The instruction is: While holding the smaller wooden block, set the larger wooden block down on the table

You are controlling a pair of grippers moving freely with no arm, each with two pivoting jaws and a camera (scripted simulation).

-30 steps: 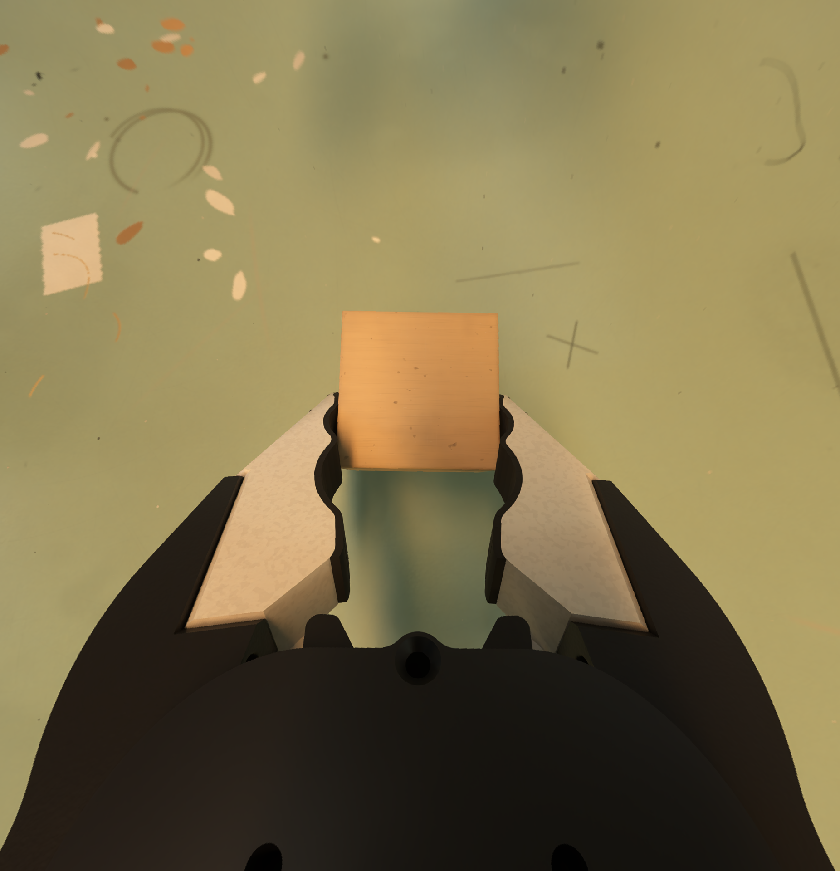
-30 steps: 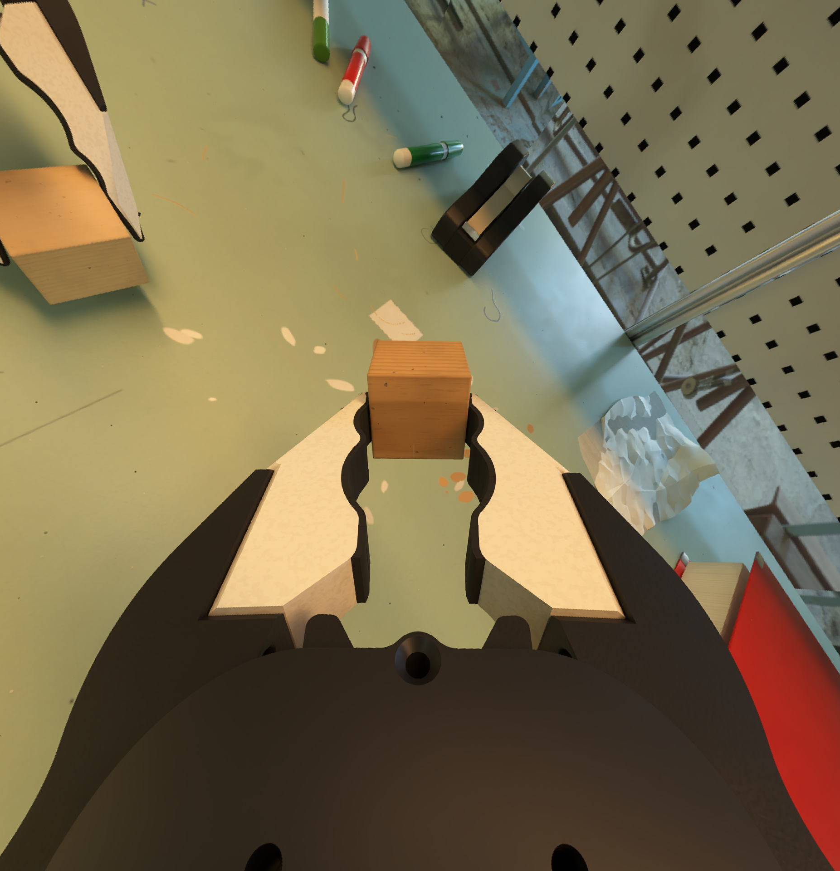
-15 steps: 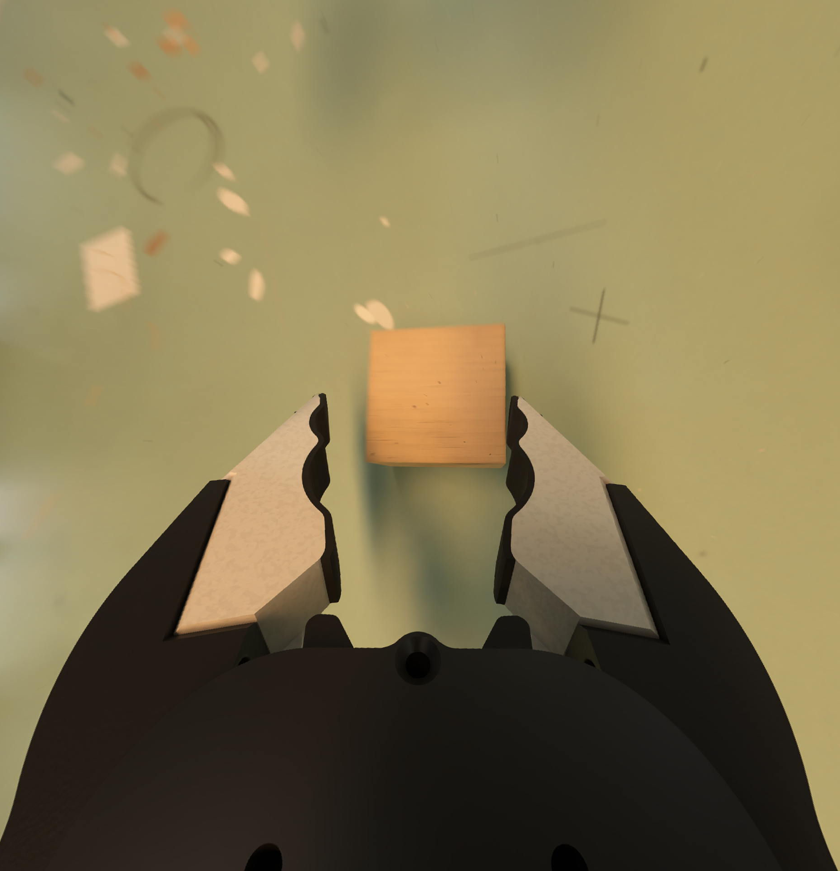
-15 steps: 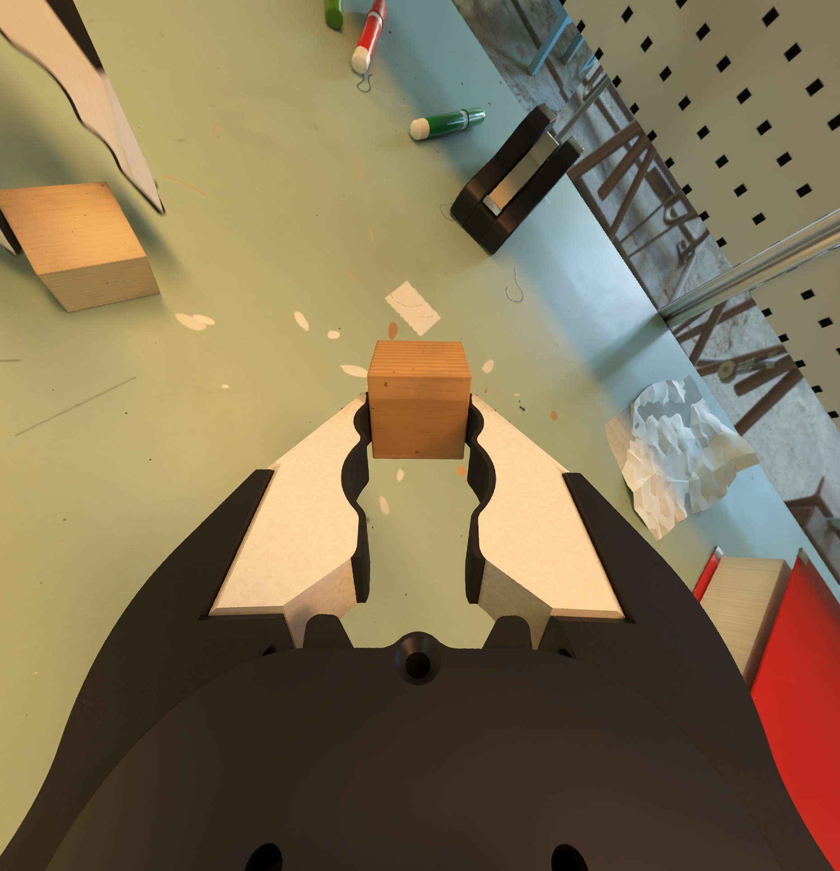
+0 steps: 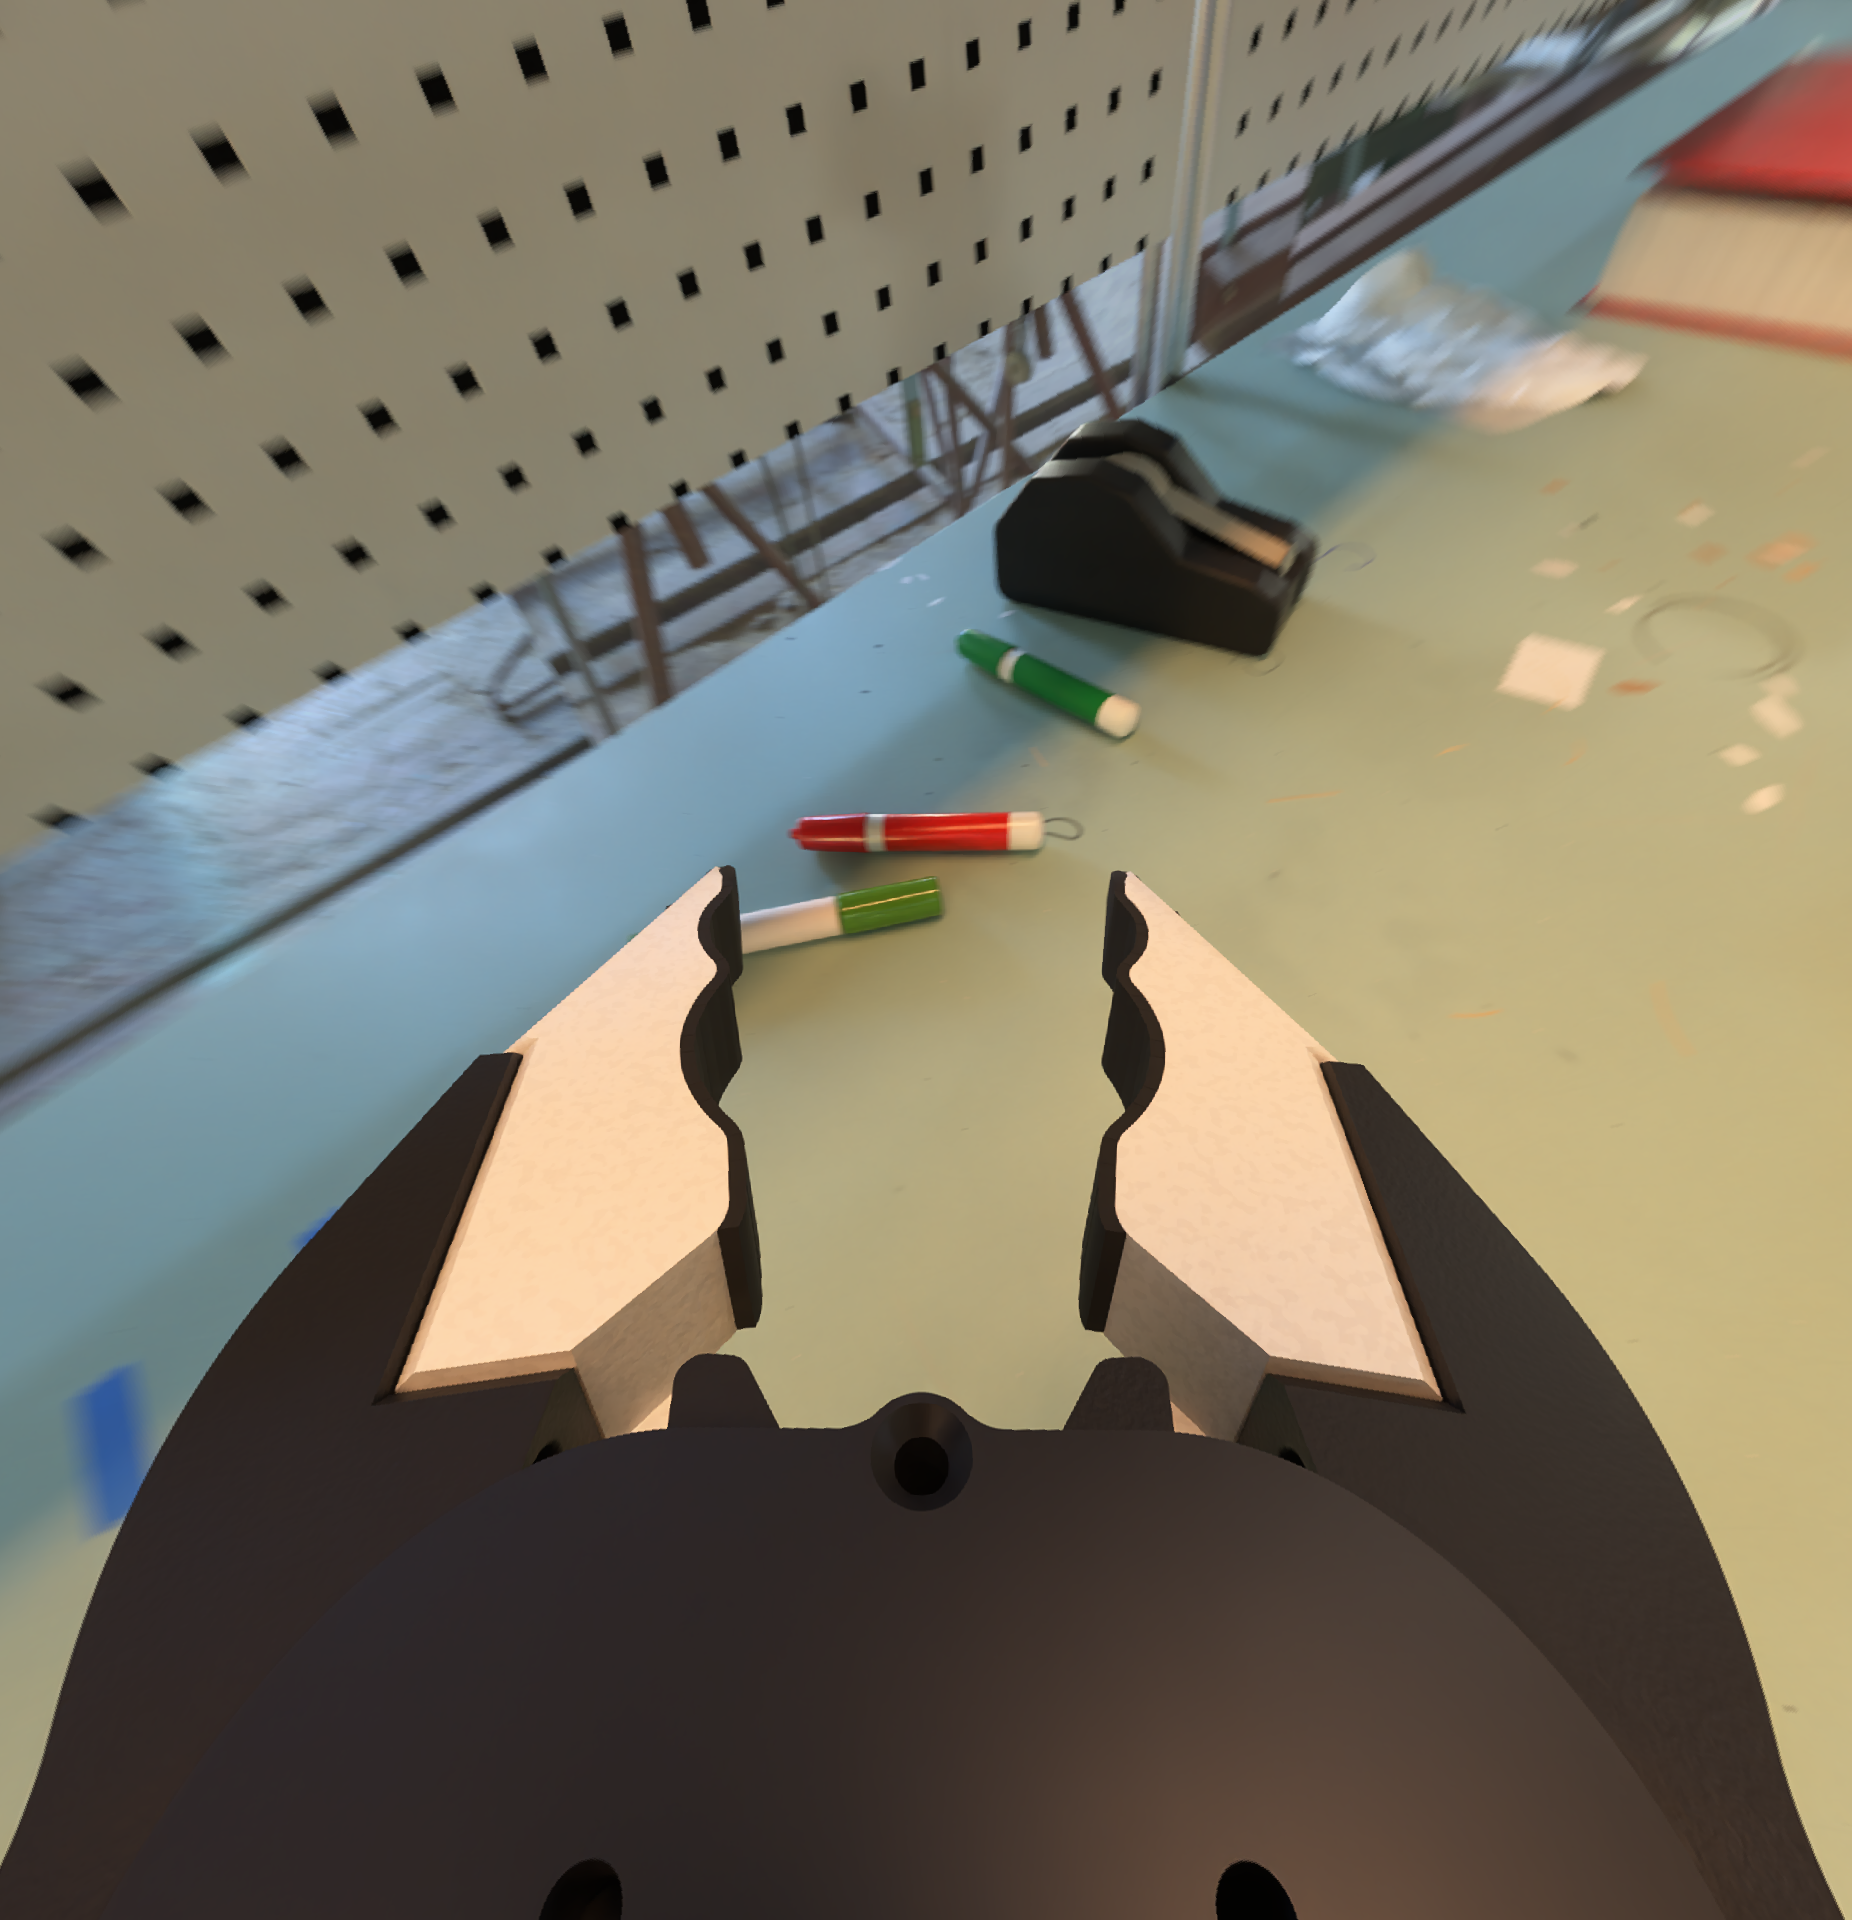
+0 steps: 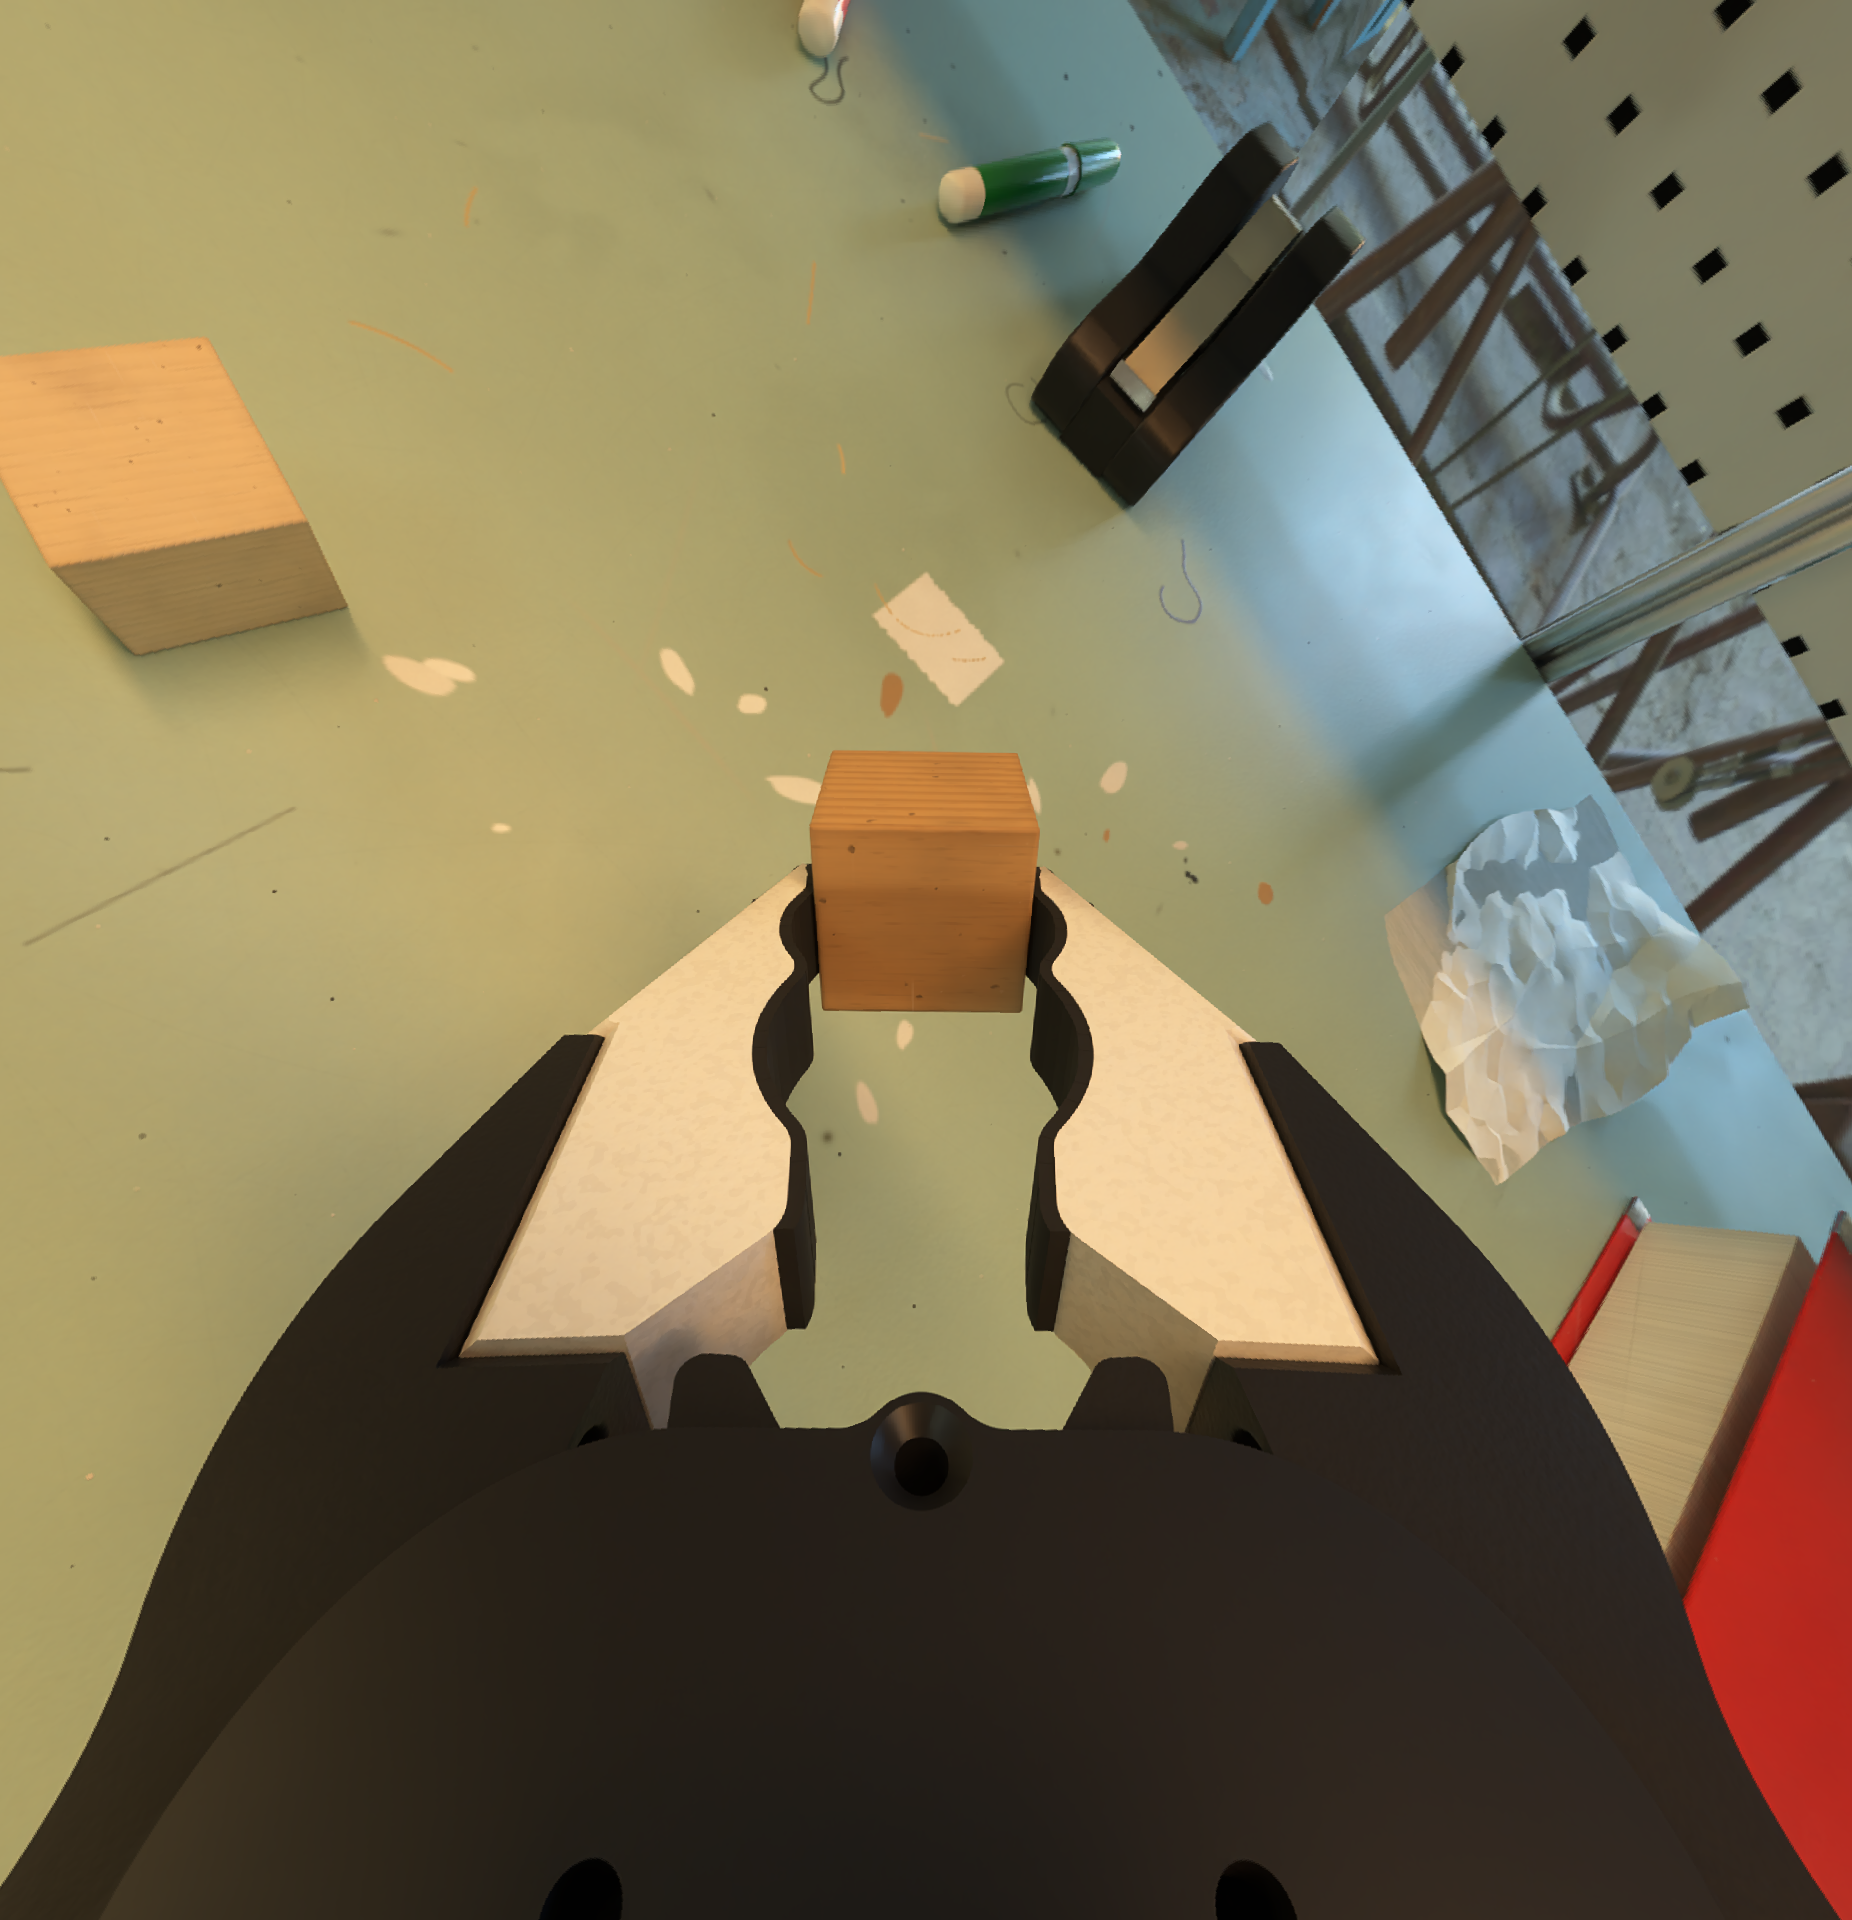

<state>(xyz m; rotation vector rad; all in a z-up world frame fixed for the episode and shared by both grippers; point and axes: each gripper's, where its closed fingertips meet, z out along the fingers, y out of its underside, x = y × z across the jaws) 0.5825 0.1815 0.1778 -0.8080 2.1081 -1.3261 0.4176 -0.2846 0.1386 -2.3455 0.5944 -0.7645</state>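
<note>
My right gripper (image 6: pixel 922 883) is shut on the smaller wooden block (image 6: pixel 924 894), a darker cube held between the fingertips above the green table (image 6: pixel 486 935). The larger, paler wooden block (image 6: pixel 148 488) rests on the table at the far left of the right wrist view, alone, with no gripper near it. My left gripper (image 5: pixel 920 883) is open and empty, tilted up toward the table's back edge. The larger block does not show in the left wrist view.
A black tape dispenser (image 5: pixel 1150 540) (image 6: pixel 1192 332), a dark green marker (image 5: pixel 1047 686) (image 6: pixel 1026 179), a red marker (image 5: pixel 922 831) and a green-and-white marker (image 5: pixel 844 914) lie near the back edge. Crumpled paper (image 6: pixel 1545 987) and a red book (image 6: pixel 1795 1507) lie at the right. A pegboard (image 5: pixel 486 260) stands behind.
My left gripper opened, let go of the larger block, drew back and swung up toward the pegboard. The block stays on the table. My right gripper kept the small block and drifted slightly.
</note>
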